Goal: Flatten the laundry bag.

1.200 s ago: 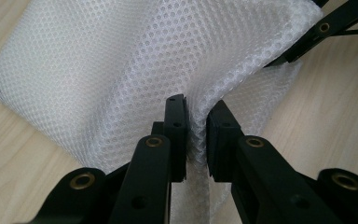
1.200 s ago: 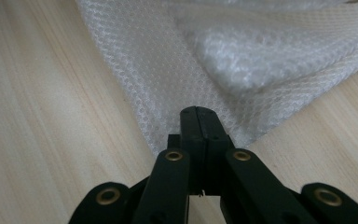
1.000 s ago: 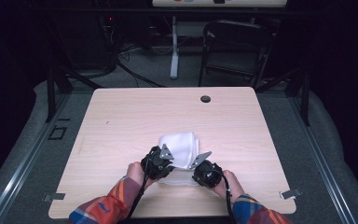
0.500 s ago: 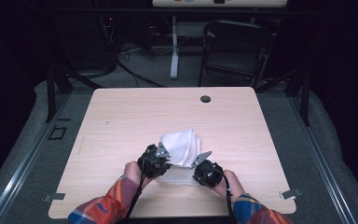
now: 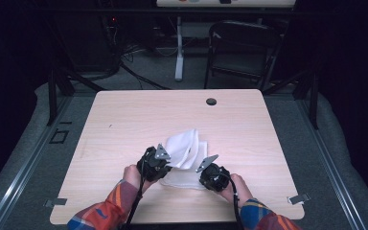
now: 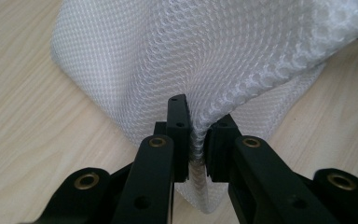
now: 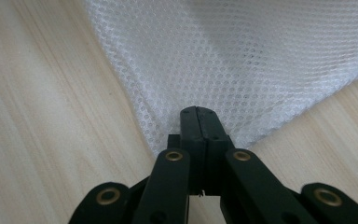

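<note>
one white mesh cloth (image 5: 184, 153) lies bunched on the near half of the wooden table (image 5: 124, 120), between the person's two hands, its near part raised and folded over itself. in the left gripper view a gathered fold of the cloth (image 6: 223, 60) runs down between the two black jaws of the left claw (image 6: 197, 135), which are clenched on it so the mesh puckers at the pads. in the right gripper view the right claw (image 7: 199, 122) has its jaws pressed tight together at the cloth's near edge (image 7: 242, 60), on the fabric there. in the high view the left claw (image 5: 165, 160) and right claw (image 5: 206, 167) sit close at the cloth's near side, with plaid sleeves (image 5: 108, 213) behind them.
</note>
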Available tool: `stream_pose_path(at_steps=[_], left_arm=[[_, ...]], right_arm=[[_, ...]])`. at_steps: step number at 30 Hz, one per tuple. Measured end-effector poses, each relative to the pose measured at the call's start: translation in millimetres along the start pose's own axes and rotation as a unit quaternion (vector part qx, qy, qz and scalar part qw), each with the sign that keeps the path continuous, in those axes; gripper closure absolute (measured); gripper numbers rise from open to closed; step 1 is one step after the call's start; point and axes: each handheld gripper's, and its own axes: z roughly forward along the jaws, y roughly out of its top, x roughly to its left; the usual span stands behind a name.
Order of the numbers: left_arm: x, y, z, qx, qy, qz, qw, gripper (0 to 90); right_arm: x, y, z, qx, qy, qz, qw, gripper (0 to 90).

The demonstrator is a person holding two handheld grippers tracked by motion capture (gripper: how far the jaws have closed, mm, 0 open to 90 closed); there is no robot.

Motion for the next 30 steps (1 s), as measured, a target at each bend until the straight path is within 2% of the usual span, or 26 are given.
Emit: stream_pose_path(at_steps=[14,25,30], left_arm=[[7.9,-4.6,-6.0,0.001,0.011,-0.013,0.9999,83.5],[13.4,-8.5,-8.7,0.012,0.016,-0.021,0.9996,84.0],[15.4,-9.8,-8.7,0.018,0.016,-0.024,0.9994,84.2]], right_arm=[[-2.2,-0.8,-0.6,0.002,-0.003,0.003,1.0000,90.0],[-3.8,-0.8,-1.8,0.009,-0.009,0.000,0.9999,90.0],[-3.8,-1.4,-1.1,0.004,-0.008,0.005,1.0000,90.0]])
